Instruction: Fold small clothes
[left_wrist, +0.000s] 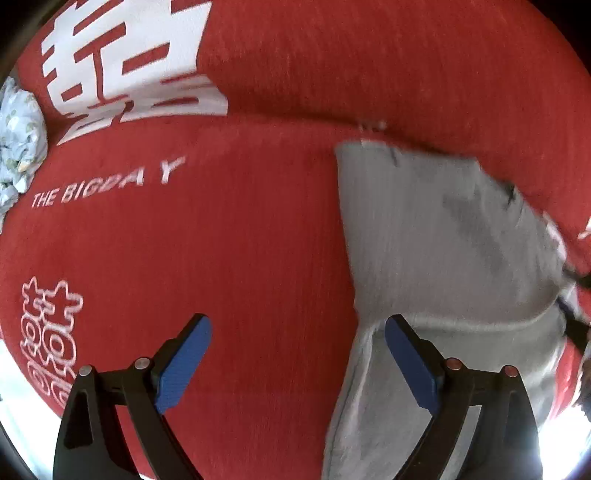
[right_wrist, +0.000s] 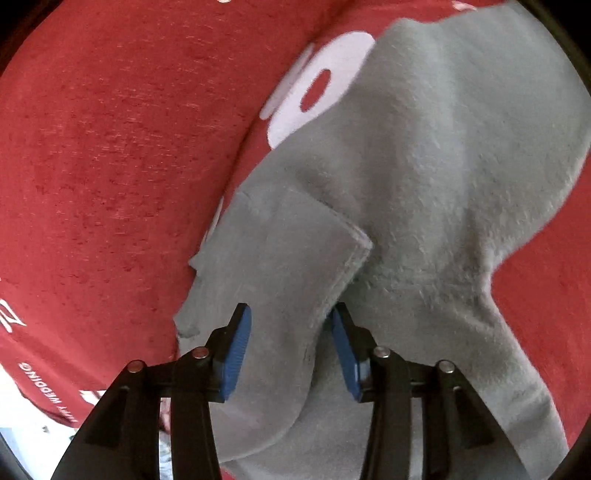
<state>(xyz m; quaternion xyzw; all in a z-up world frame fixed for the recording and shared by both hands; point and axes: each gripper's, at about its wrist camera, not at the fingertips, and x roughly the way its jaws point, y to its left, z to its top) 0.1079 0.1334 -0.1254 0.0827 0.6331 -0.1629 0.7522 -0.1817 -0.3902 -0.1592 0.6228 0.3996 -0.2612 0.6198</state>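
Grey garment (right_wrist: 424, 184), soft and fleecy, is lying spread on the red blanket (right_wrist: 110, 147); in the right wrist view it is filling everything from 12 to 6 o'clock. One flap (right_wrist: 280, 254) of it is lying doubled back over the rest, its corner pointing toward 3 o'clock. This reads as a first fold already laid, with more folding to come.

Right gripper (right_wrist: 291, 347) is pointing steeply down with that flap's near end running between its jaws. The blue pads are standing apart; the right pad (right_wrist: 345, 354) is sitting close against the flap's edge, the left one (right_wrist: 236, 350) is resting on top of the cloth. Not pinching, by the look of it: either just letting go or lining up for a fresh hold.

Left gripper (left_wrist: 297, 365) is hanging wide apart over the blanket, nothing between the jaws. Its right pad (left_wrist: 410, 365) is overlapping the garment's edge at 5 o'clock, probably waiting to take a corner.

Farther out, a crumpled pale floral cloth (left_wrist: 20, 140) is sitting at 9 o'clock in the left view, well apart from the garment.
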